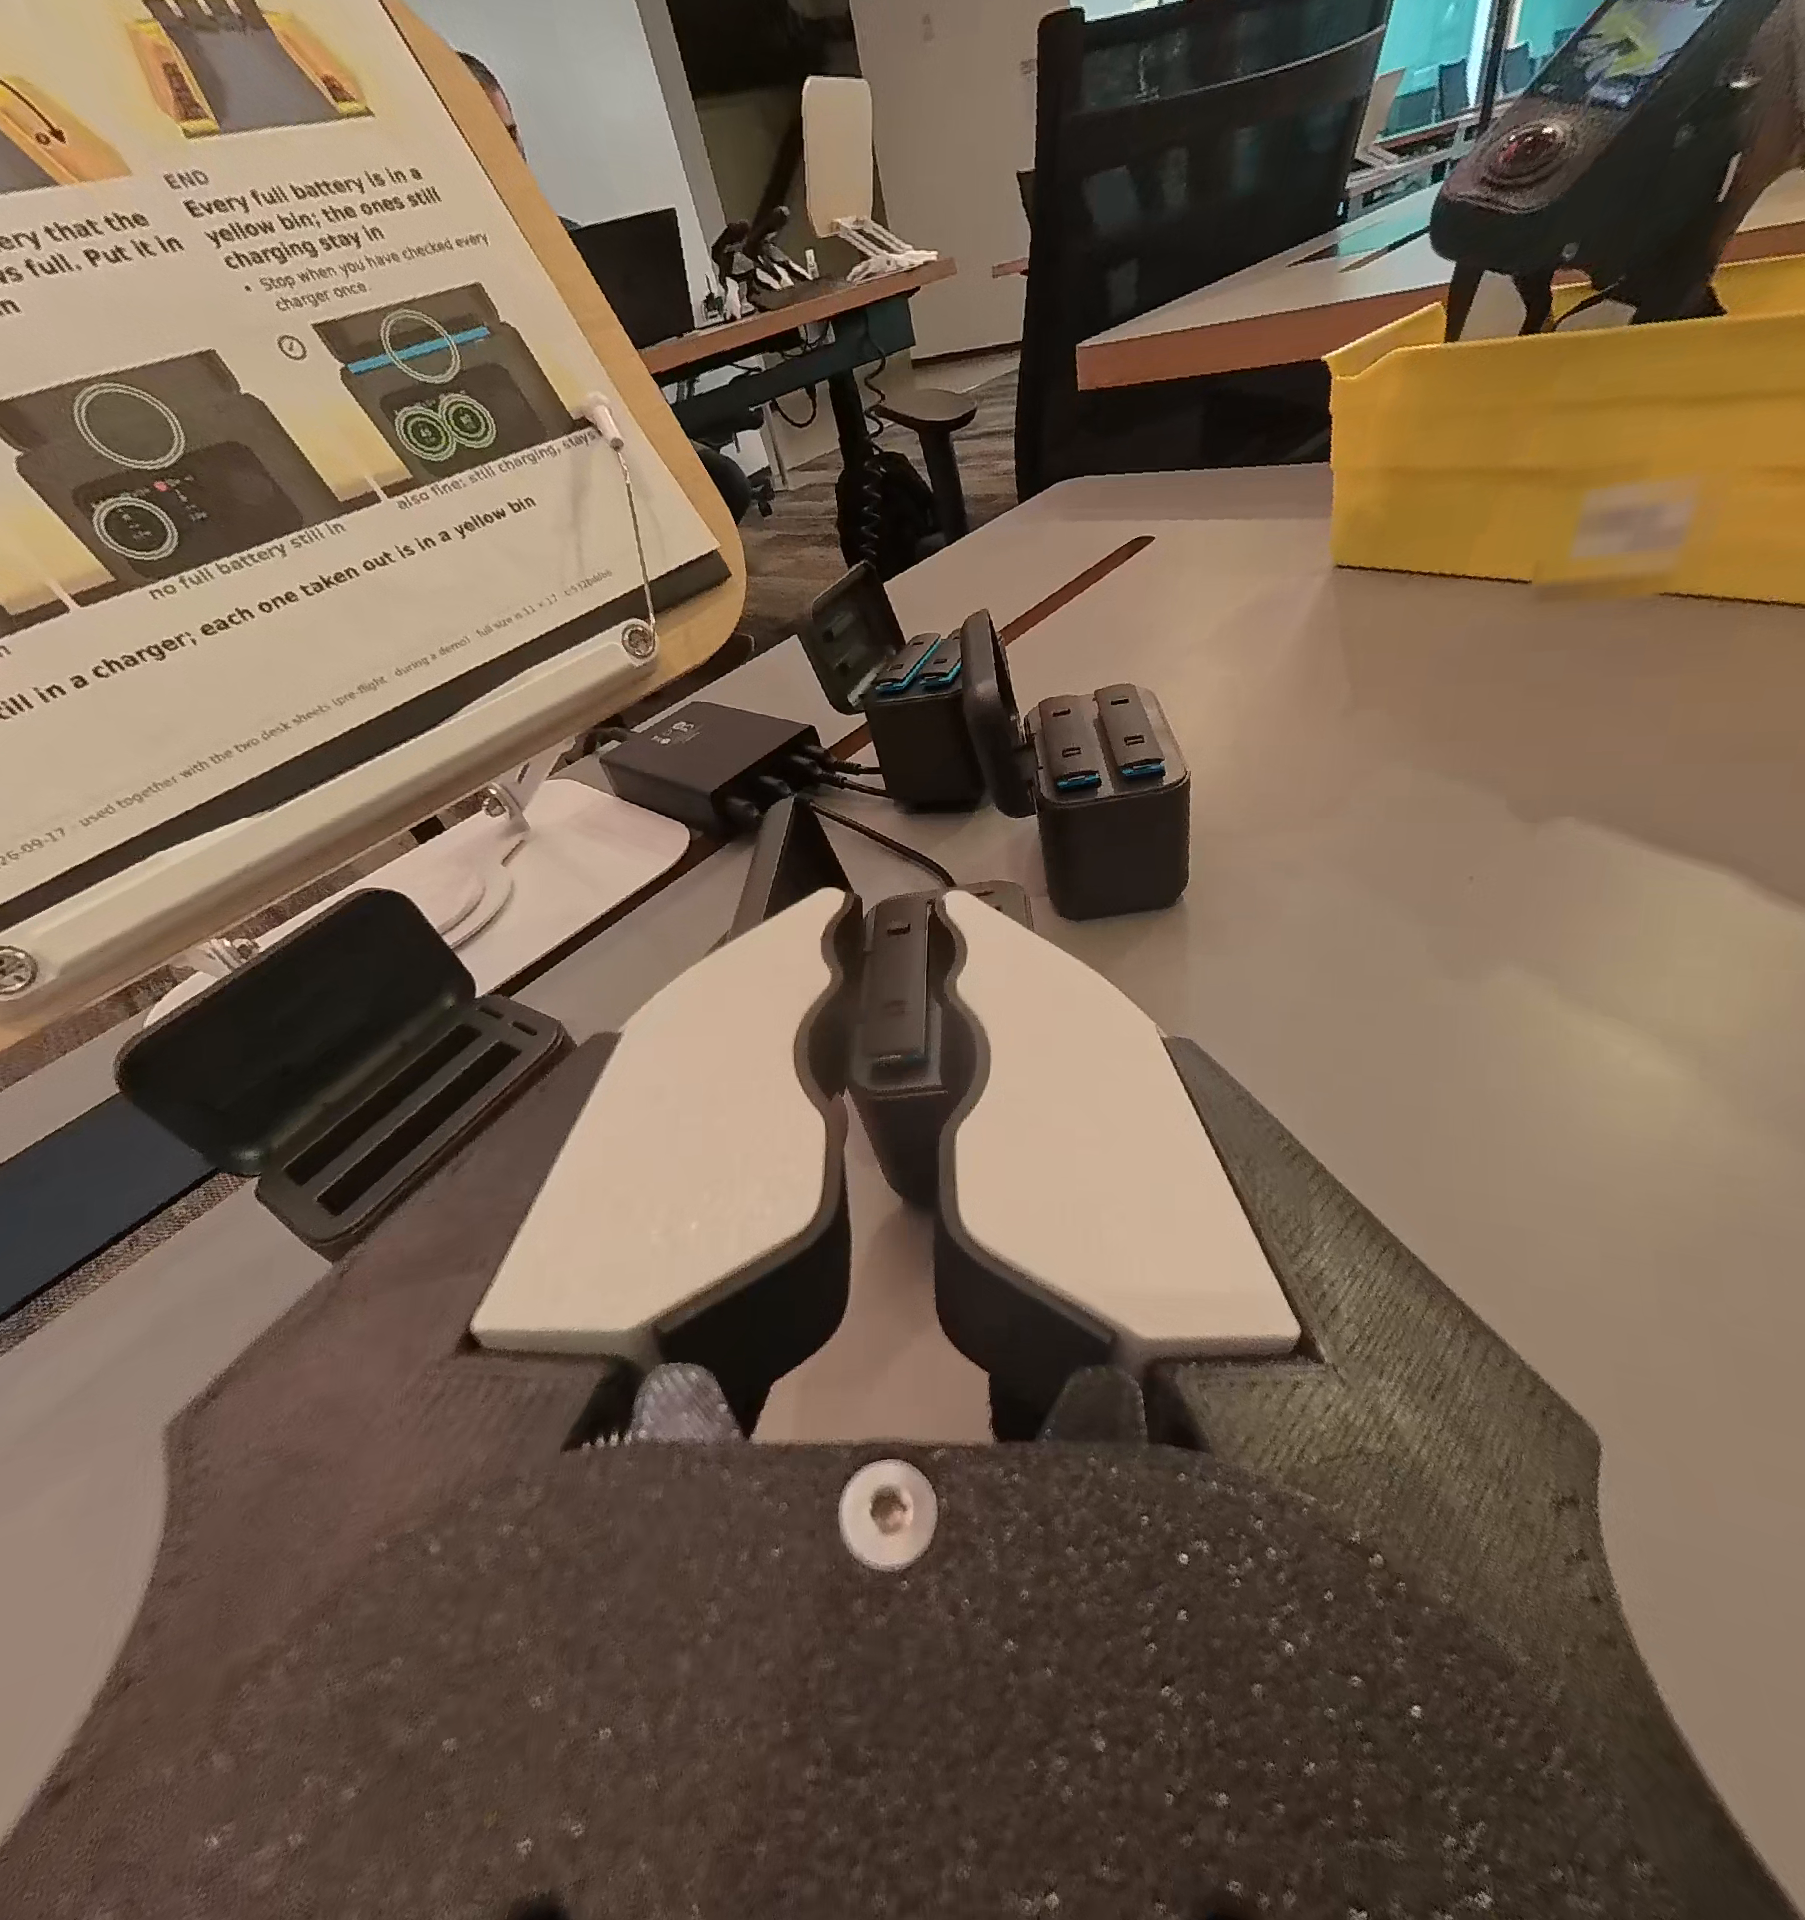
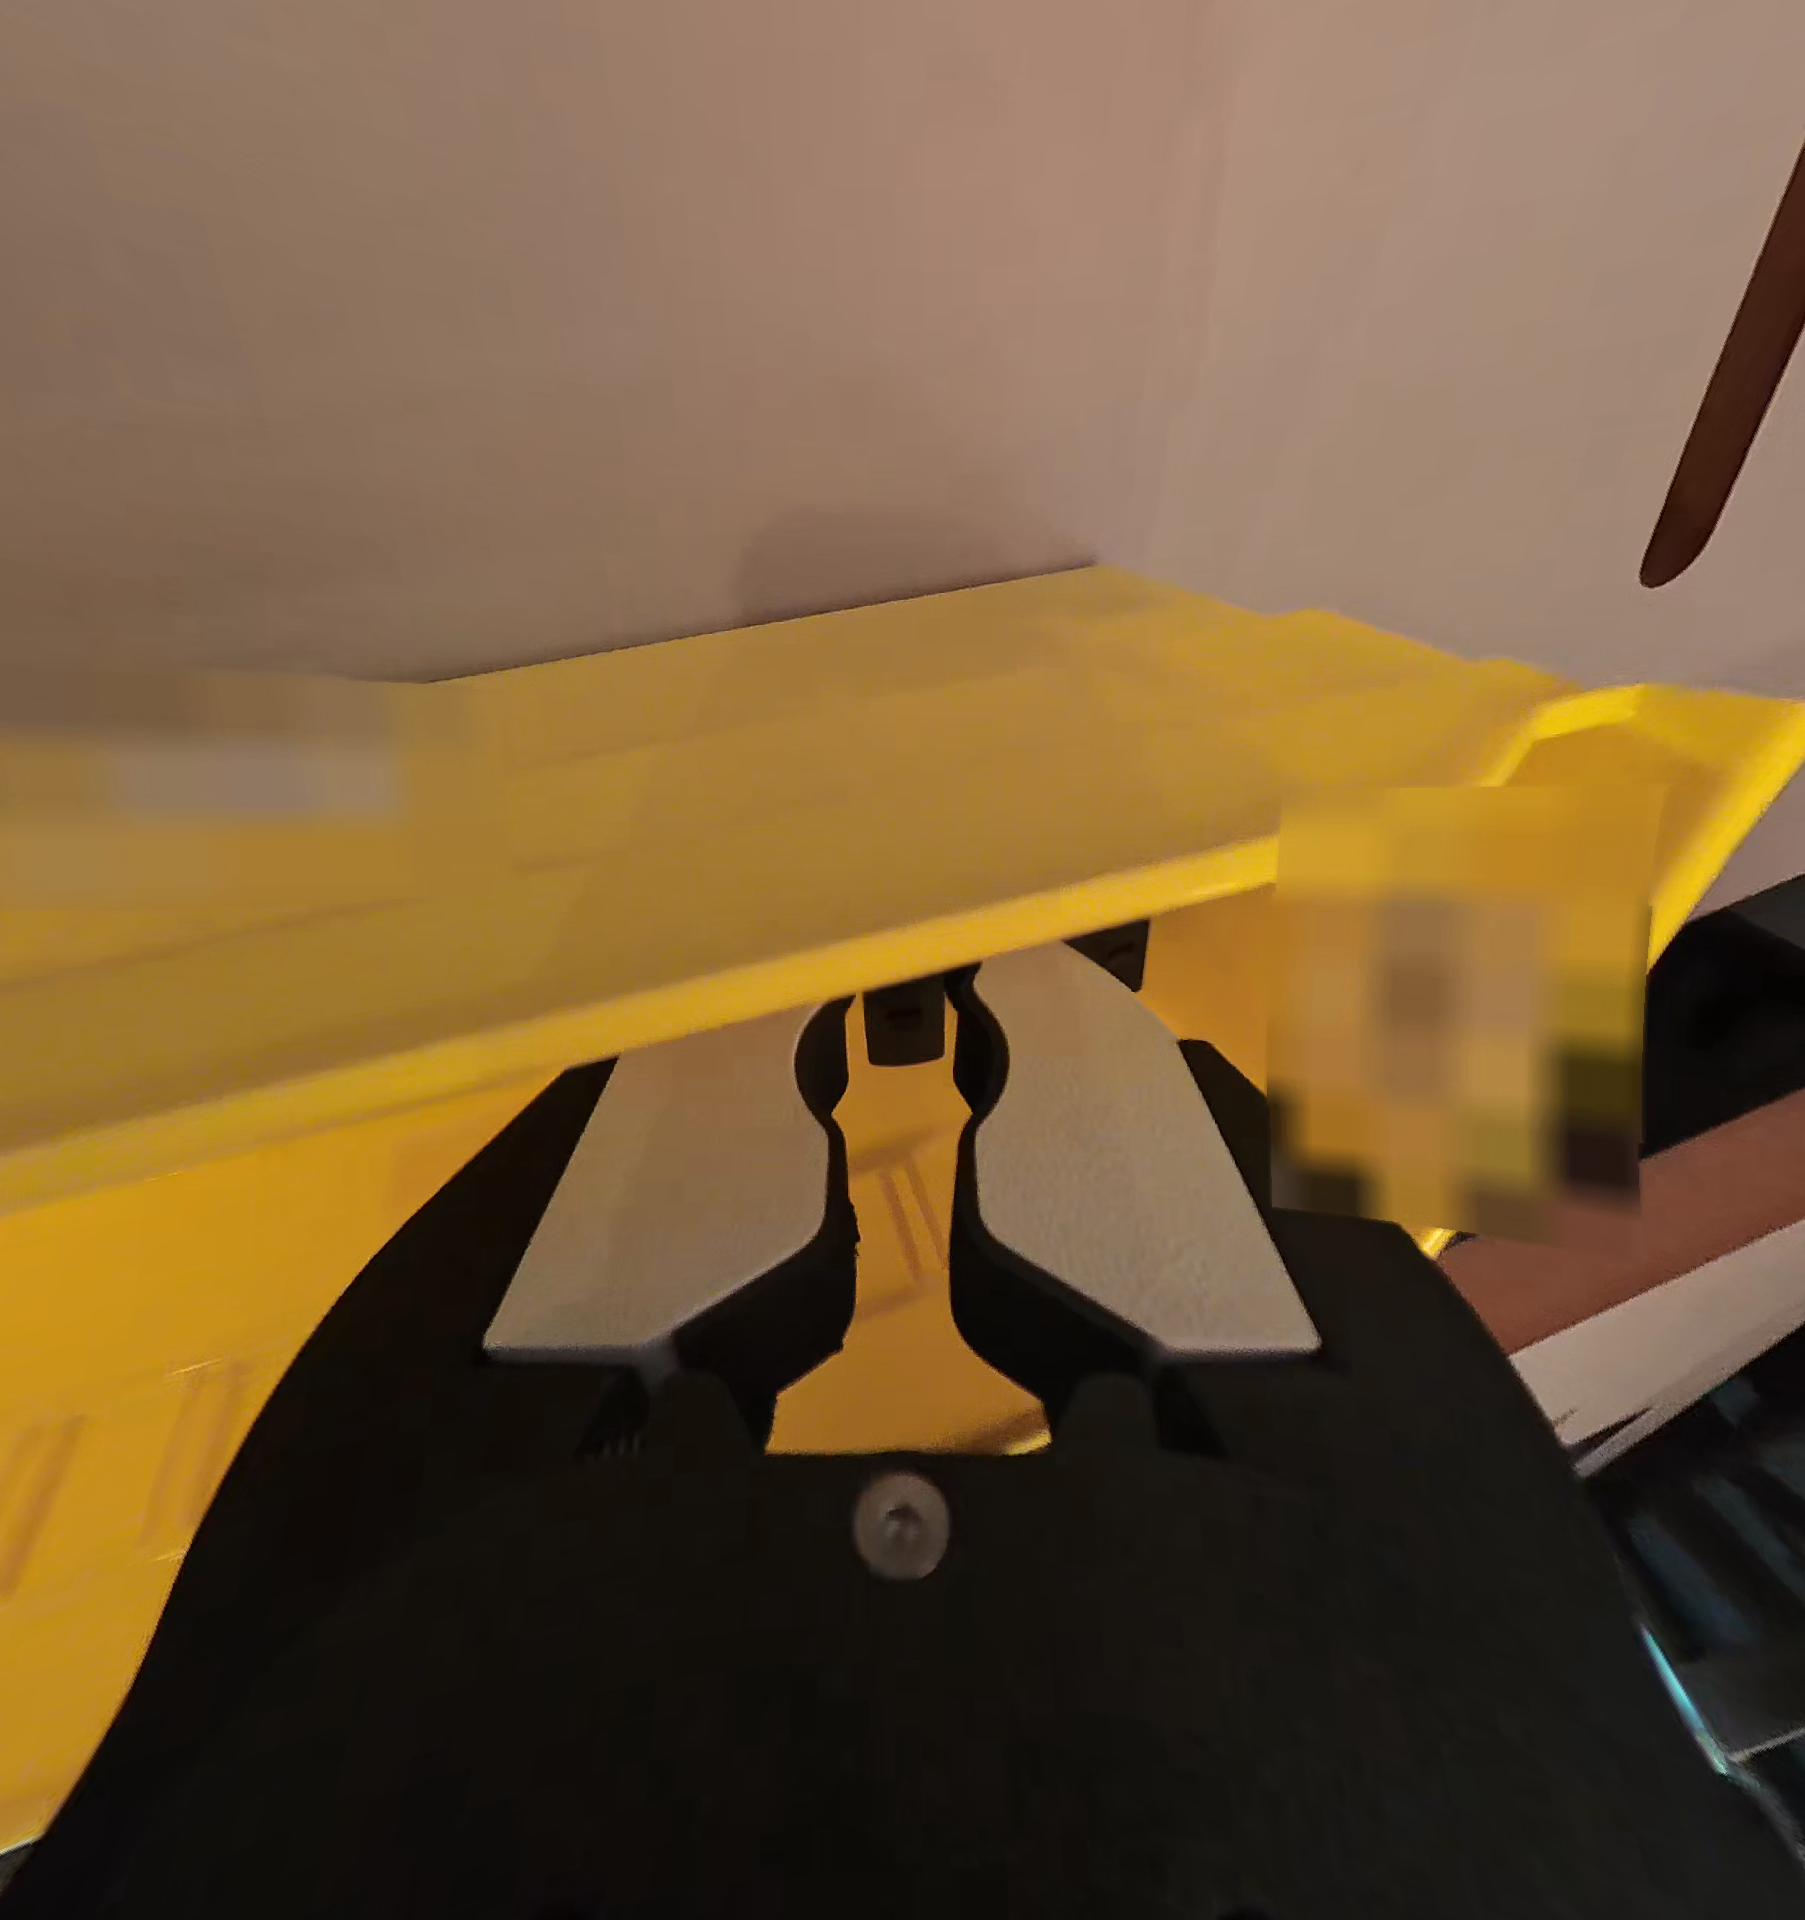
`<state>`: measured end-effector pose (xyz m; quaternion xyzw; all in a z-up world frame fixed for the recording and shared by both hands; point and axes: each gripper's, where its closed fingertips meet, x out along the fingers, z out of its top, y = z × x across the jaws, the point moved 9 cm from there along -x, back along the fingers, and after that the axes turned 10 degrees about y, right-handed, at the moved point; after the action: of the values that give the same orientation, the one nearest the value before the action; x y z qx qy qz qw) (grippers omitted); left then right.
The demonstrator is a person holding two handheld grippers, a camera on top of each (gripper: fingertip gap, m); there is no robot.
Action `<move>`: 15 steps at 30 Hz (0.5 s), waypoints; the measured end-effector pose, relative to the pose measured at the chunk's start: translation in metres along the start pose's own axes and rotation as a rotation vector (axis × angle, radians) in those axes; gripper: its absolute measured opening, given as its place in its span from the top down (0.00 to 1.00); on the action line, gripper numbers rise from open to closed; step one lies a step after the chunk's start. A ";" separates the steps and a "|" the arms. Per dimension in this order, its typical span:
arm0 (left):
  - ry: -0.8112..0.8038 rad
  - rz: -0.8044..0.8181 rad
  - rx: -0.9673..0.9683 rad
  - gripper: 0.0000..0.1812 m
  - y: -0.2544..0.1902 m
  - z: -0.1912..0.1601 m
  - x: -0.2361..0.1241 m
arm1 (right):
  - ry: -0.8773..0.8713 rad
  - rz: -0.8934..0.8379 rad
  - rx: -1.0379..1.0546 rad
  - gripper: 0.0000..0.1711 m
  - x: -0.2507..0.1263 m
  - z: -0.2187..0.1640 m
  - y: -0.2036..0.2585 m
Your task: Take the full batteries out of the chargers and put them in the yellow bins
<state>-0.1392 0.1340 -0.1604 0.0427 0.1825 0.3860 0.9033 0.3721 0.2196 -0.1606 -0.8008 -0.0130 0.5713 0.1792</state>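
A dark battery [image 1: 893, 997] is clamped between the narrowed jaws of the left gripper [image 1: 893, 925], just above the grey surface [image 1: 1449, 935]. Two chargers [image 1: 1116, 821] with blue-tipped batteries stand at twelve o'clock, and an open one with bare slots [image 1: 358, 1081] lies at nine. Bare surface is left toward the yellow bin [image 1: 1604, 457] at two o'clock. A second battery [image 2: 903, 1023] is gripped by the right gripper [image 2: 903, 997], jaws narrow, inside the yellow bin [image 2: 669, 831], under its rim.
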 end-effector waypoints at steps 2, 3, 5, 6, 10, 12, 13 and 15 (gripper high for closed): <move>0.006 -0.001 0.000 0.93 0.000 -0.001 0.001 | 0.009 -0.004 -0.002 0.90 0.000 0.001 -0.003; 0.007 -0.001 0.000 0.93 0.001 -0.001 0.001 | 0.012 -0.008 -0.006 0.90 -0.001 0.001 -0.004; 0.010 -0.002 0.000 0.93 0.001 -0.002 0.001 | 0.013 -0.011 -0.006 0.90 -0.003 0.001 -0.006; 0.013 -0.001 0.002 0.93 0.001 -0.002 0.001 | 0.013 -0.010 -0.005 0.90 -0.004 0.001 -0.007; 0.020 -0.001 0.002 0.93 0.001 -0.003 0.002 | 0.010 -0.022 0.005 0.89 -0.008 -0.001 -0.009; 0.022 -0.001 0.004 0.93 0.001 -0.004 0.002 | 0.015 -0.028 0.004 0.89 -0.008 -0.002 -0.009; 0.021 -0.001 0.004 0.93 0.001 -0.004 0.002 | 0.015 -0.031 0.005 0.89 -0.009 -0.002 -0.008; 0.021 0.002 0.004 0.93 0.001 -0.004 0.002 | 0.009 -0.033 0.011 0.89 -0.009 -0.003 -0.008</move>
<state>-0.1404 0.1360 -0.1639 0.0404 0.1929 0.3868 0.9009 0.3735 0.2238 -0.1492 -0.8021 -0.0223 0.5646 0.1932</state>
